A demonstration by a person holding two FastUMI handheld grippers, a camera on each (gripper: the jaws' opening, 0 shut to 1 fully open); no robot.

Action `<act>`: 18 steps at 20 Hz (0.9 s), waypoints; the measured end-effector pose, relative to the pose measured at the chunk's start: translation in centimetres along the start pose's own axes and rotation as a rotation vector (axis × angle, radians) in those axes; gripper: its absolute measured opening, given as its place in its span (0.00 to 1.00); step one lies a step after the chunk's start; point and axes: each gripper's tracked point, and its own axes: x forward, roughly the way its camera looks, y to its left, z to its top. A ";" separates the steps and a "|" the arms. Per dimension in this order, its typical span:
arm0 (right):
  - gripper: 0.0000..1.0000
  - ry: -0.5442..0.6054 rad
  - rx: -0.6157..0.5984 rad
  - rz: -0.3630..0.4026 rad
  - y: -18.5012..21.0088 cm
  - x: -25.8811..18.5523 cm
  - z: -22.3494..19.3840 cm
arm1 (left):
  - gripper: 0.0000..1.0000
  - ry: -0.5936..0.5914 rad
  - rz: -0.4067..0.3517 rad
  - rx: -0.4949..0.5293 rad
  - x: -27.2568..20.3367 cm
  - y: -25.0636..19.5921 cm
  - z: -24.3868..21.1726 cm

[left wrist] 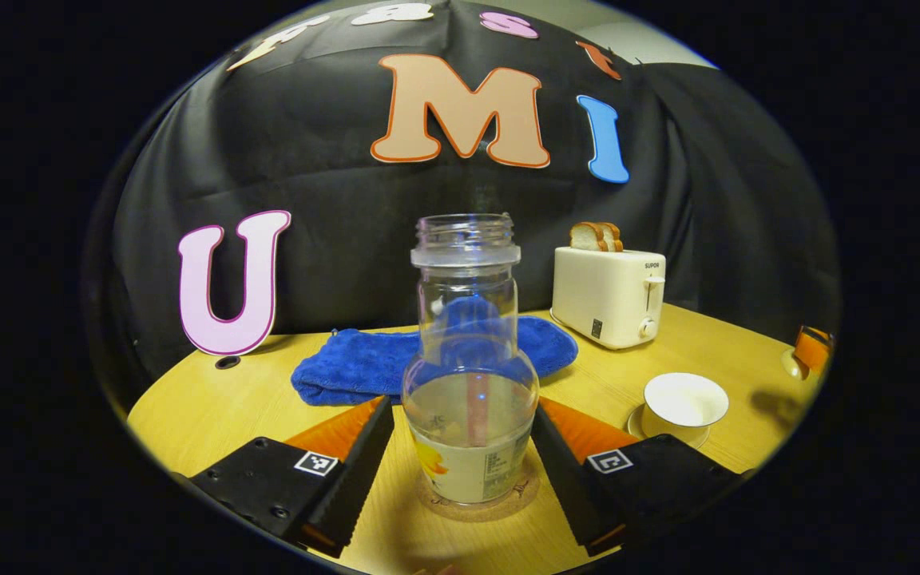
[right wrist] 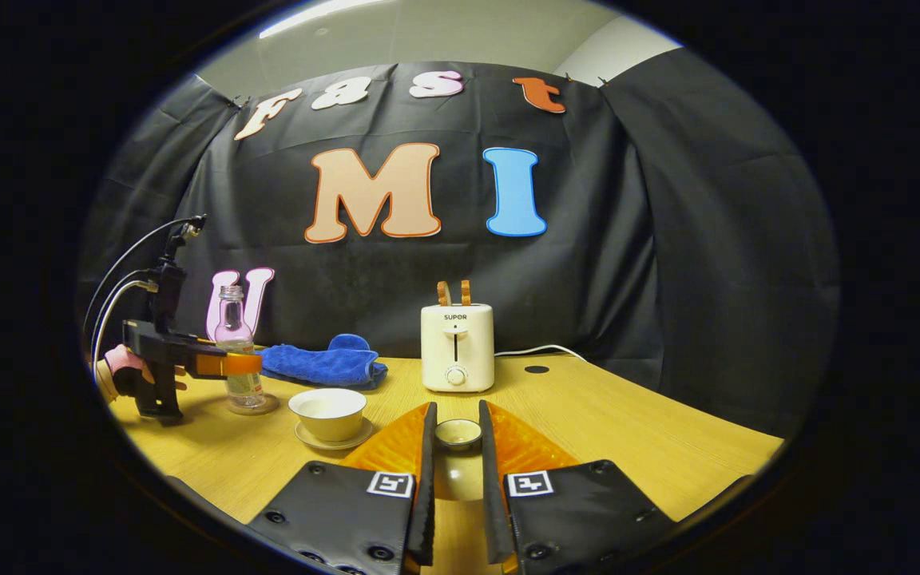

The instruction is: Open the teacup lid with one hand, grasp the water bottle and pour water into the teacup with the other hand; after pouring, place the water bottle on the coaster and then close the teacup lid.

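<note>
A: Where was the lid?
B: Clenched in the right gripper, cup to its left.
A: The bottle?
B: Upright on the coaster, between the left gripper's released fingers.

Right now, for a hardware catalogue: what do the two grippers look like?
The left gripper and right gripper each have two ridged fingers on bolted plates with square black-and-white markers. Seen from the right gripper view, the left one has a black pistol handle and looping cables.
</note>
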 end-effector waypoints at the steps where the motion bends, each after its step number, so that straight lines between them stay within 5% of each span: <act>1: 0.29 0.000 0.000 0.000 0.0 0.0 0.0 | 0.96 -0.014 0.003 -0.005 -0.2 0.2 0.2; 18: 0.29 0.005 0.002 0.063 1.3 -0.1 -0.1 | 0.96 -0.138 0.052 -0.008 -7.1 2.0 -0.3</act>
